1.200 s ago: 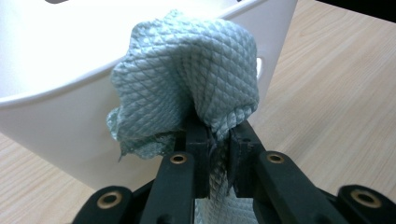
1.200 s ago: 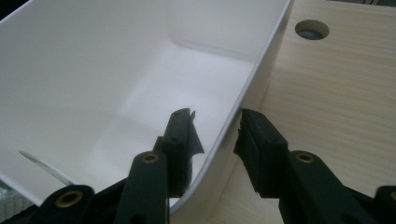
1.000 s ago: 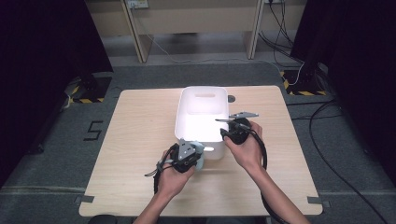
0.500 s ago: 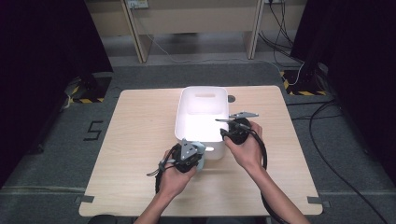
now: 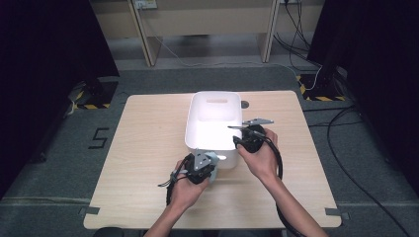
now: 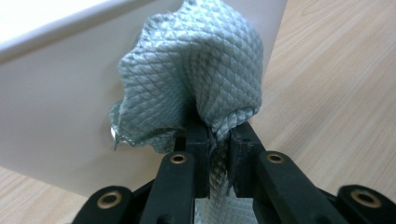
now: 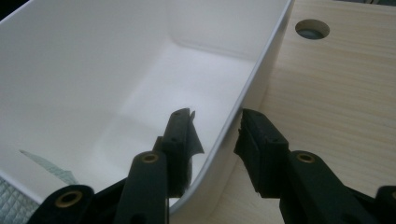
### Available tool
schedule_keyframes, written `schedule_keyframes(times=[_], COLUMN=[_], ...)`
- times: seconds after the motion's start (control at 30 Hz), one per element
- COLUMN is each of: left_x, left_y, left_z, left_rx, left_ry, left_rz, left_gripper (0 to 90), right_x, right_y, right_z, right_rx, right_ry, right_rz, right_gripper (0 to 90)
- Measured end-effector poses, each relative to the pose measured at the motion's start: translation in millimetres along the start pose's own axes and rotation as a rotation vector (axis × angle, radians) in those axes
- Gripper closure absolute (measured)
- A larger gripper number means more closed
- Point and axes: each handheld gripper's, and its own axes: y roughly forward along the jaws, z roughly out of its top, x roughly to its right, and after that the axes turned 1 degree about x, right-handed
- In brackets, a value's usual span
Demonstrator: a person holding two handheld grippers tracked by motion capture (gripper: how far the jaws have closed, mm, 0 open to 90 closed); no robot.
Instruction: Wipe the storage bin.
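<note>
A white plastic bin (image 5: 215, 96) stands on the wooden table (image 5: 148, 148). My left gripper (image 5: 211, 164) (image 6: 219, 135) is shut on a bunched grey-green quilted cloth (image 6: 201, 70) (image 5: 213, 175). The cloth rests against the outside of the bin's near wall (image 6: 56, 102), close to its near right corner. My right gripper (image 5: 240, 134) (image 7: 217, 116) is open and straddles the bin's right wall (image 7: 252, 84). One finger is inside the bin, apart from the wall, and the other finger (image 7: 261, 140) sits against the outside of the rim. The bin's inside (image 7: 93, 70) looks bare.
A round cable hole (image 7: 312, 29) (image 5: 245, 104) is in the tabletop just past the bin's far right corner. Bare wood lies to the left and right of the bin. Cables trail from both grippers toward the near table edge (image 5: 212, 224).
</note>
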Motion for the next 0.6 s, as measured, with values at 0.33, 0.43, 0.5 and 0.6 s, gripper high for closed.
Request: schedule_keyframes(times=[0.33,0.43,0.5,0.6], left_x=[1.8,1.7,1.1,-0.2], left_y=[9.2,9.4,9.6,11.3], left_z=[-7.8,-8.0,-8.1,-9.7], left_rx=[-0.024,-0.026,-0.031,-0.040], left_ry=[-0.004,-0.005,-0.004,-0.010], left_rz=[-0.006,-0.007,-0.010,-0.013], left_gripper=[80.9,80.9,80.9,80.9], right_x=[0.2,0.0,0.0,-0.4], right_y=[-0.2,-0.2,-0.5,-1.4], right_z=[0.1,0.3,0.2,0.2], right_rx=[-0.002,-0.004,-0.006,-0.013], right_ry=[-0.003,-0.006,-0.010,-0.008], right_rz=[0.001,0.001,0.002,0.006], right_gripper=[64.1,63.8,63.2,62.1])
